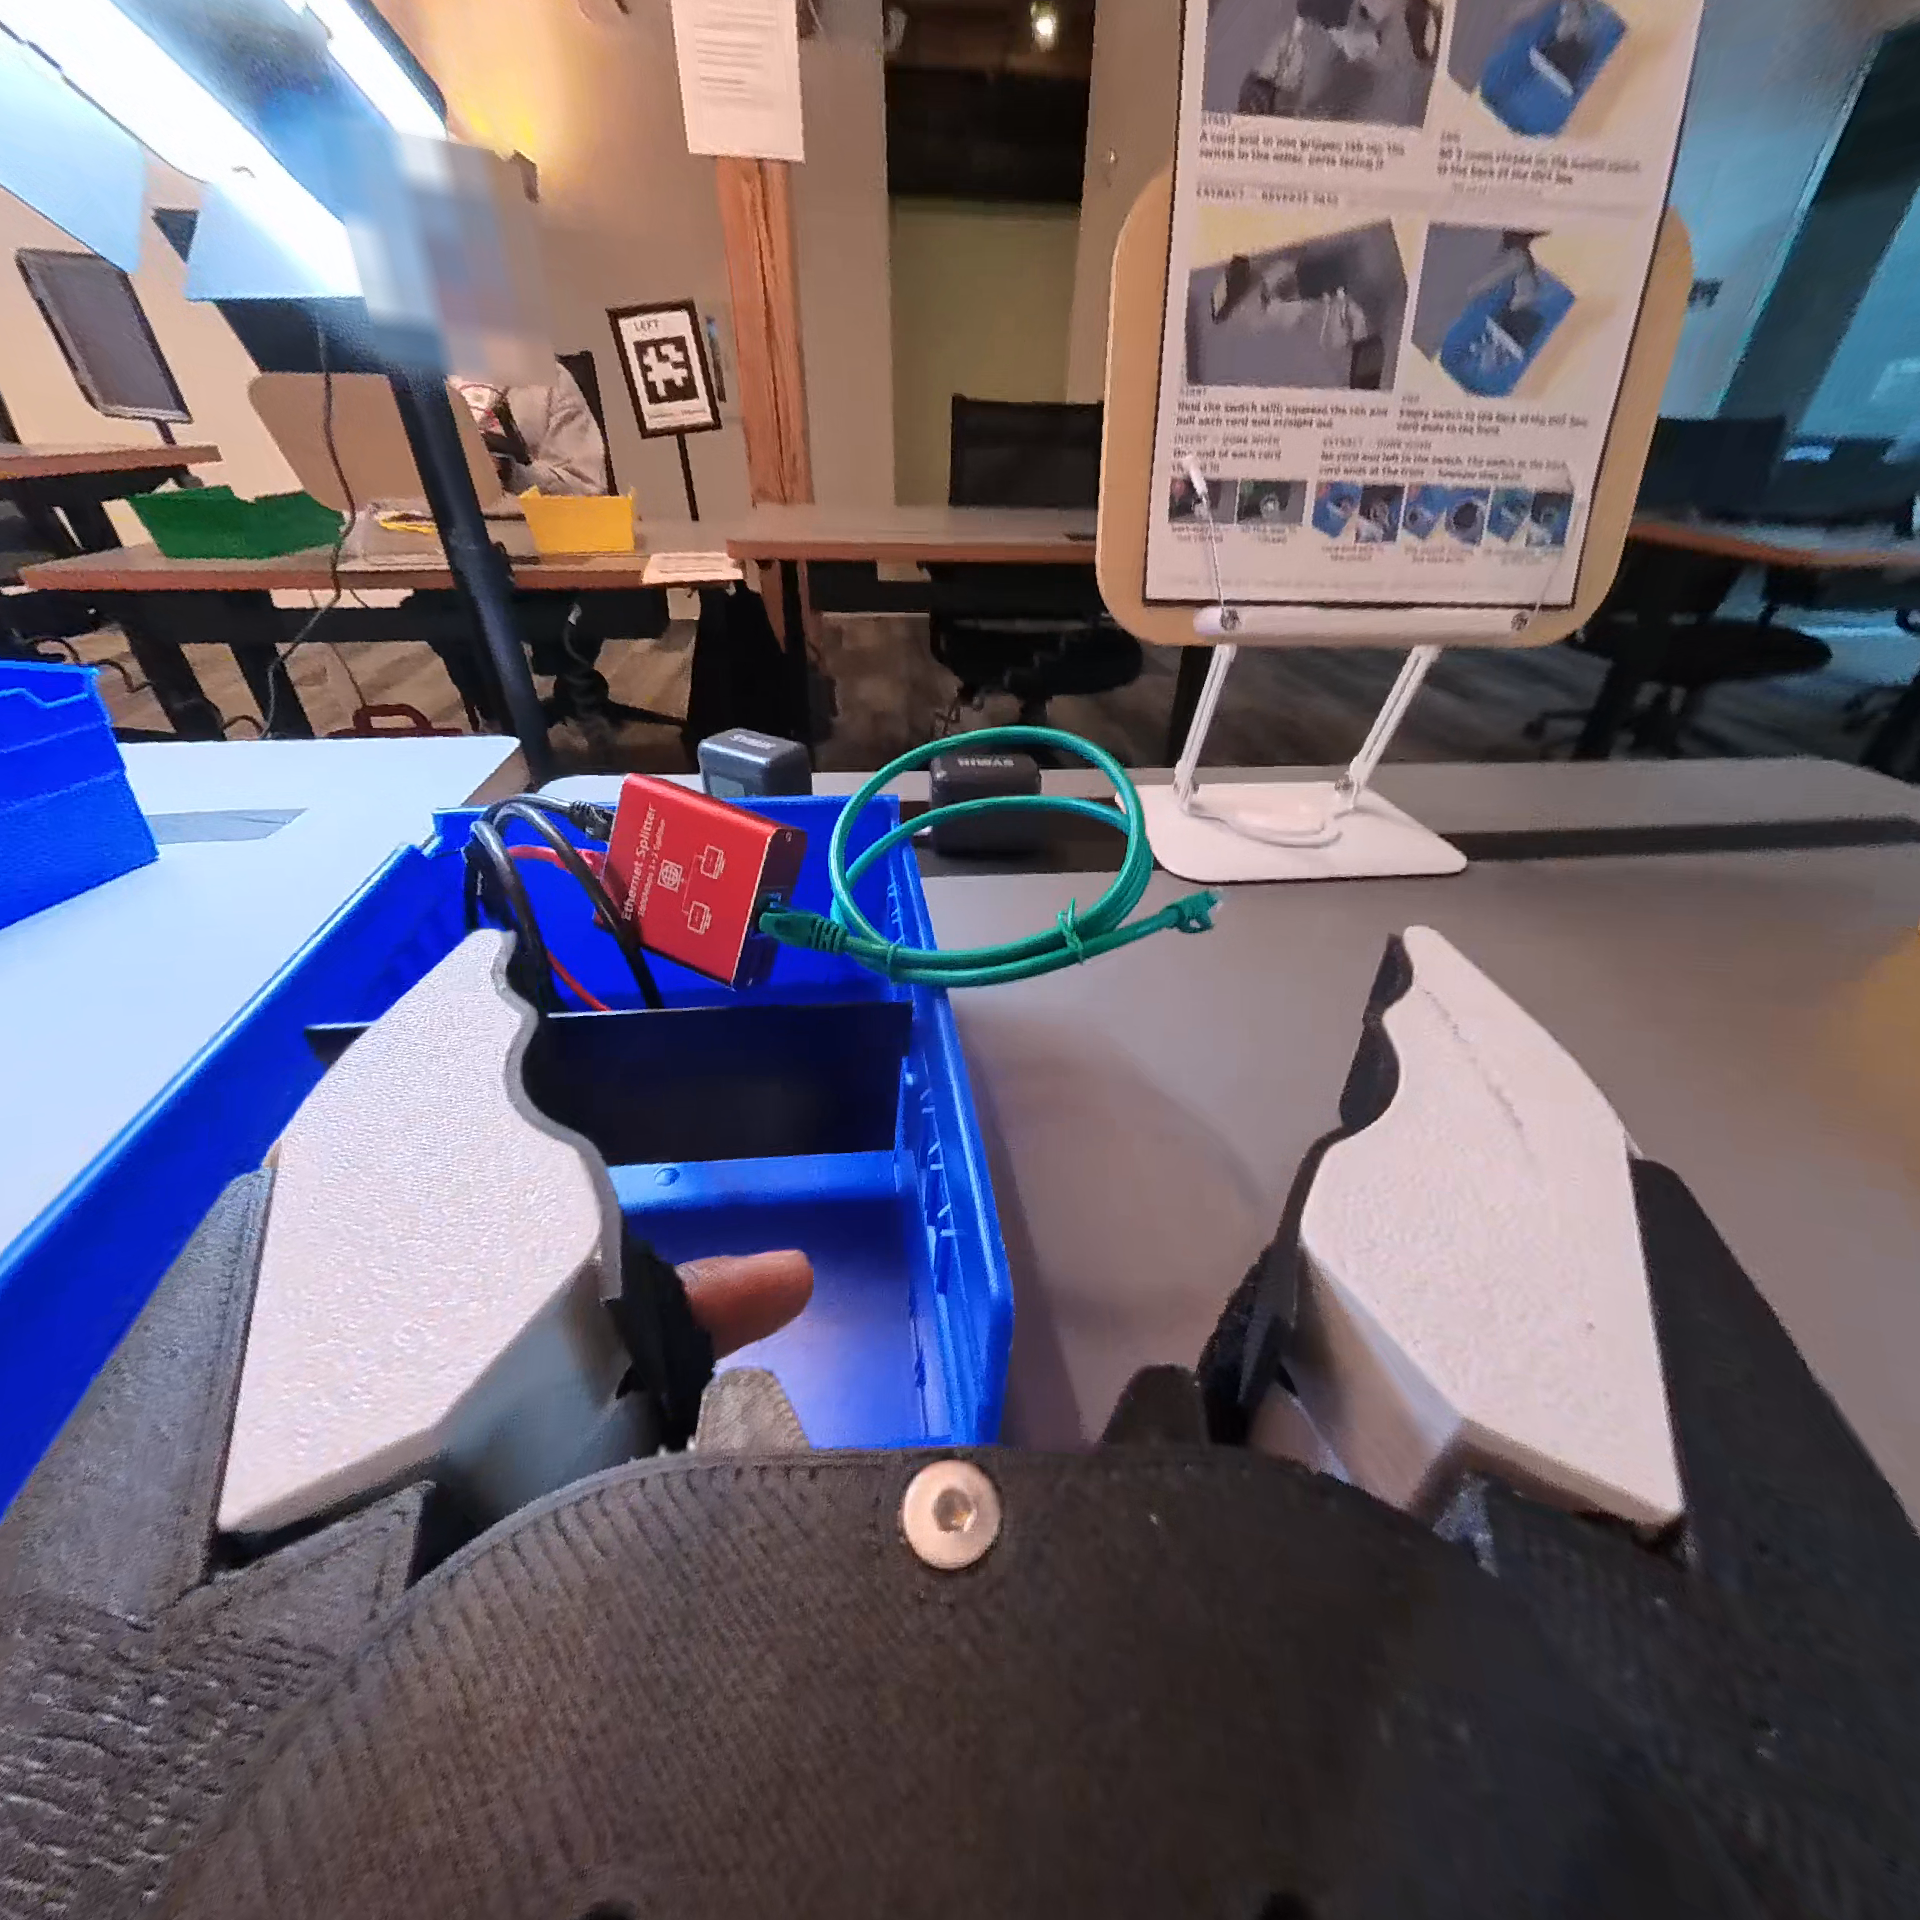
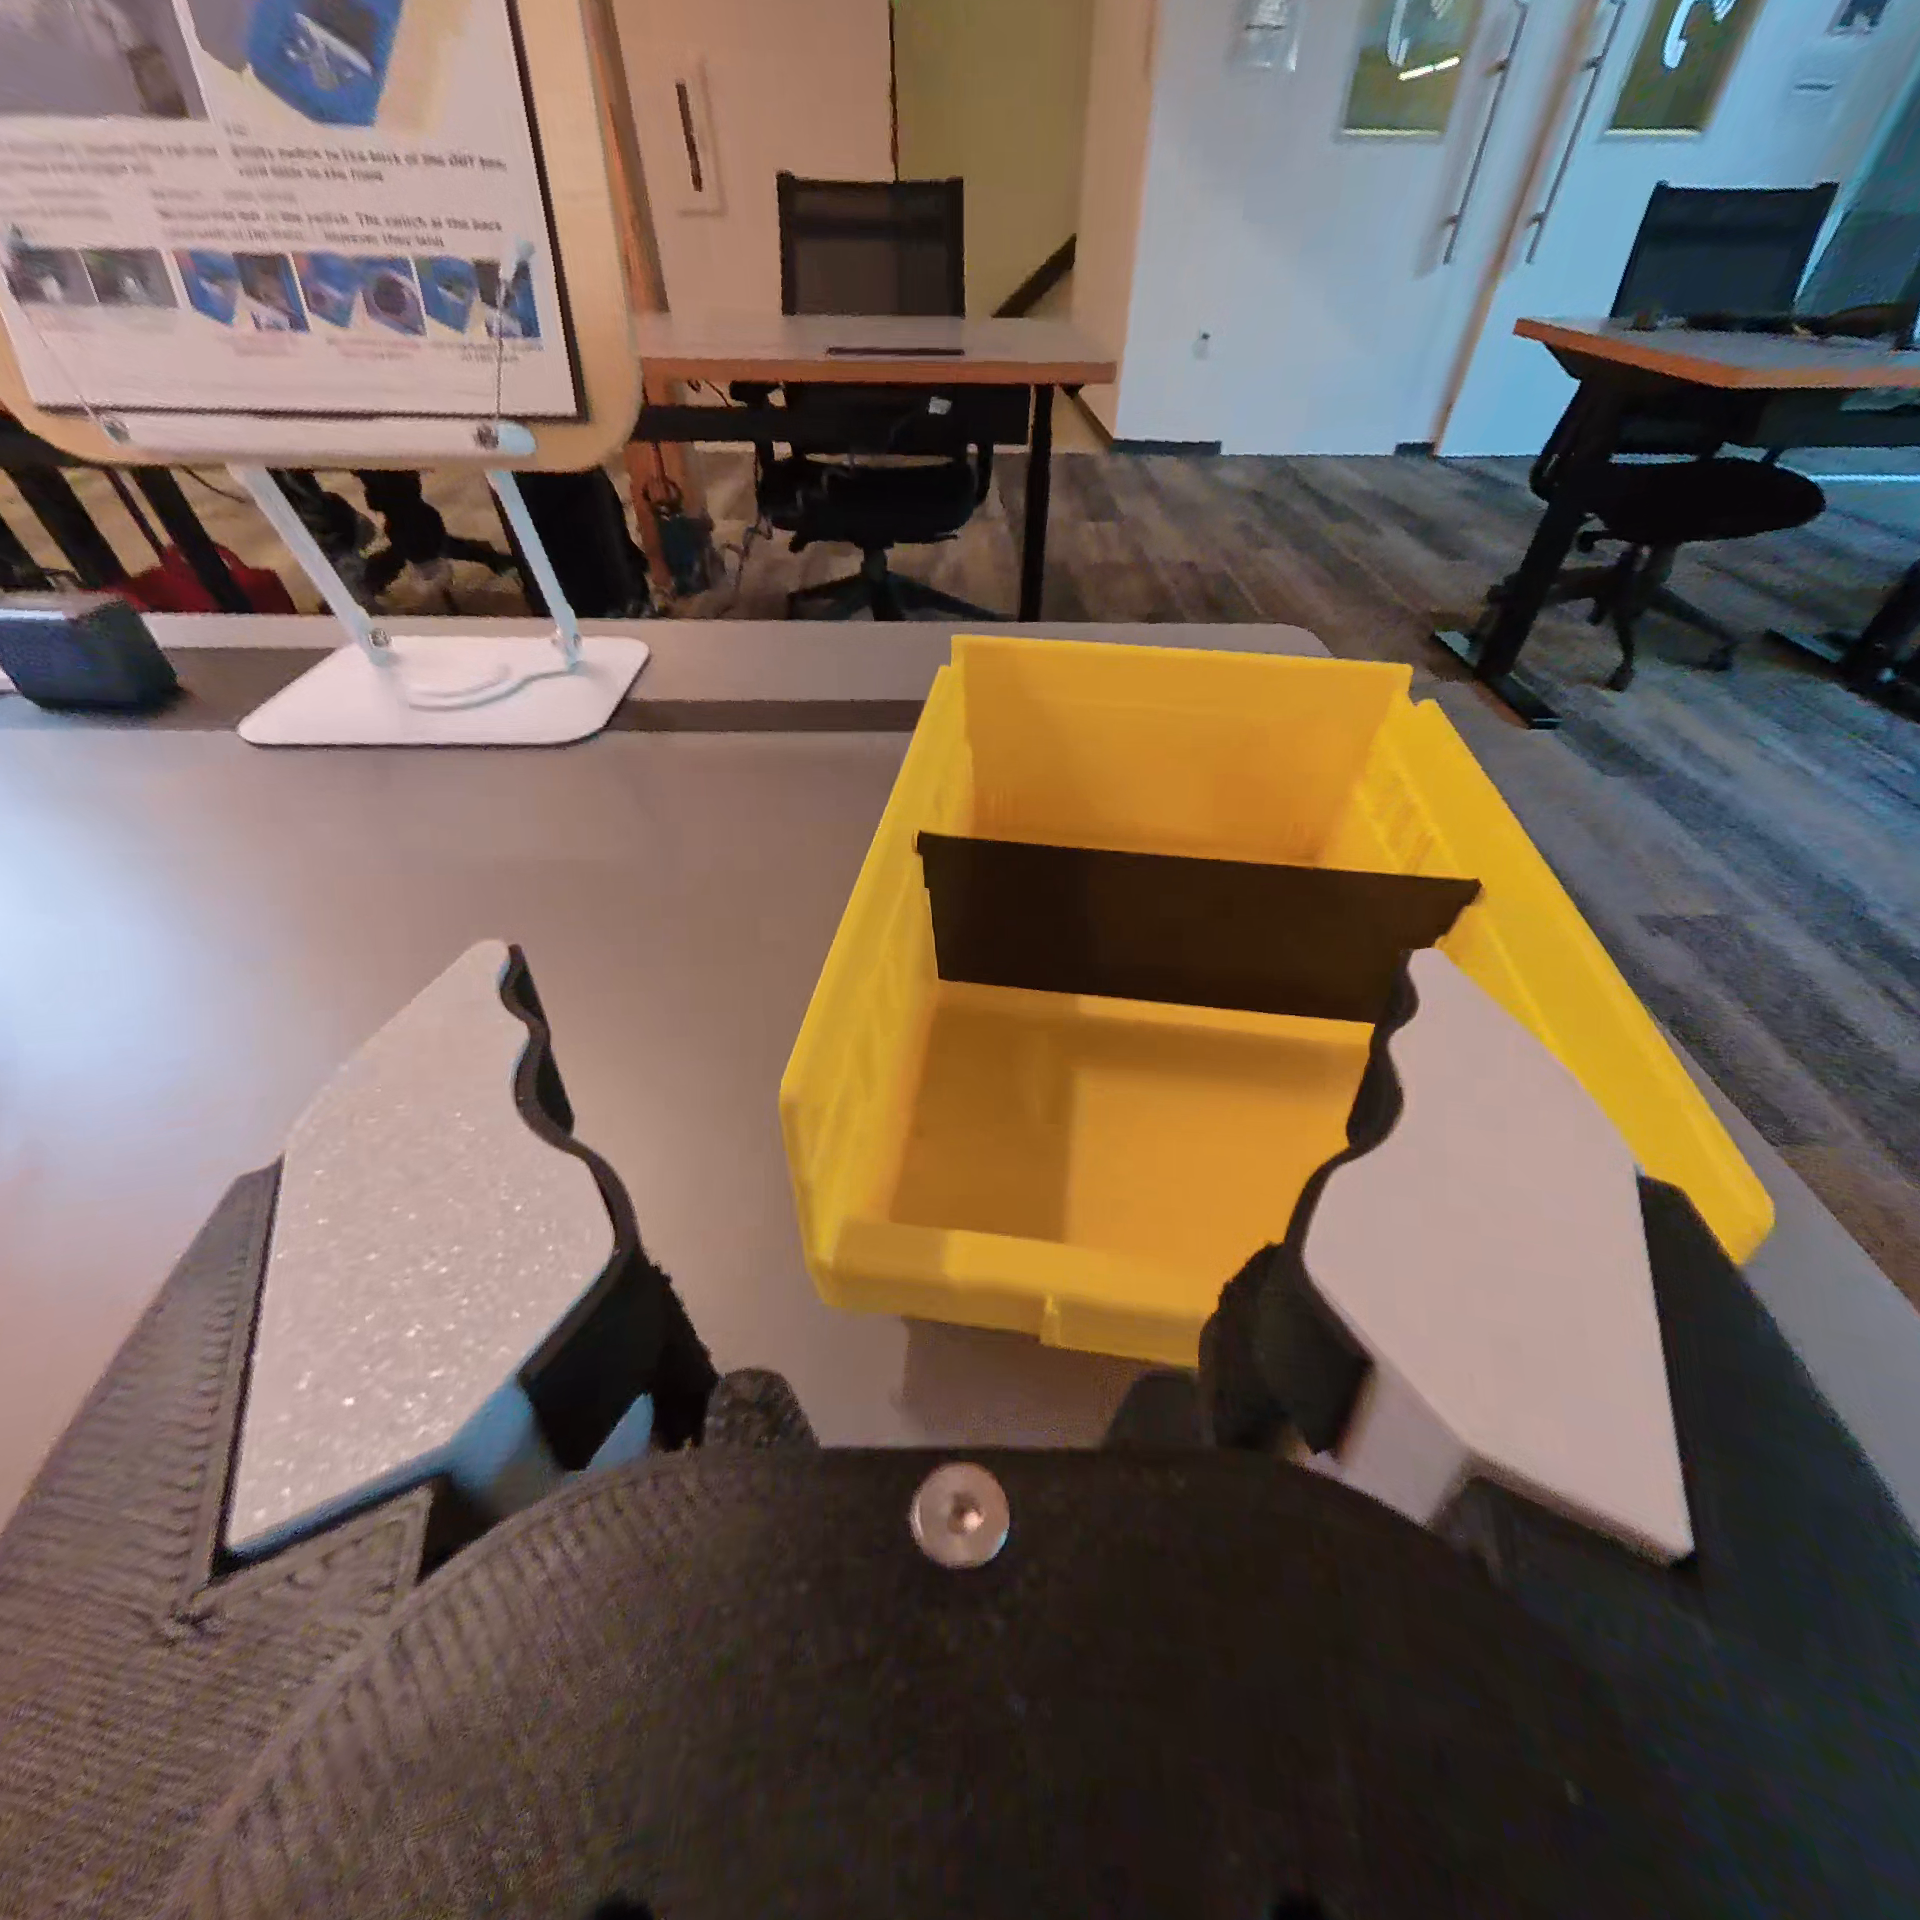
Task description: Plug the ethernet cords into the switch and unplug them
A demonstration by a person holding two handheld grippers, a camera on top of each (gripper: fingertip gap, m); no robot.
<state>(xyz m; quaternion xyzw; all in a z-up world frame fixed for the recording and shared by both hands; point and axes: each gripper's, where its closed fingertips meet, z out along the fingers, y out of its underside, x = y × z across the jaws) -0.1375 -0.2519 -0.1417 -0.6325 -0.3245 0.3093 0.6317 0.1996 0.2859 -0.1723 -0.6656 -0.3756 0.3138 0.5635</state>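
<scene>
At ten o'clock of my left gripper point(image 1: 951, 997), one red switch point(image 1: 698, 878) leans in the blue bin point(image 1: 961, 1195), one green cord point(image 1: 997, 883) plugged in. One yellow bin point(image 2: 862, 1039) faces my right gripper point(image 2: 961, 1013). Both jaws gape wide, empty, level above the table point(image 1: 1455, 935).

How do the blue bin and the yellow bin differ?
The blue bin holds a red switch and cords behind its divider; the yellow bin holds nothing. A green cord hangs over the blue bin's rim; nothing hangs over the yellow bin's. Both have a black divider.
</scene>
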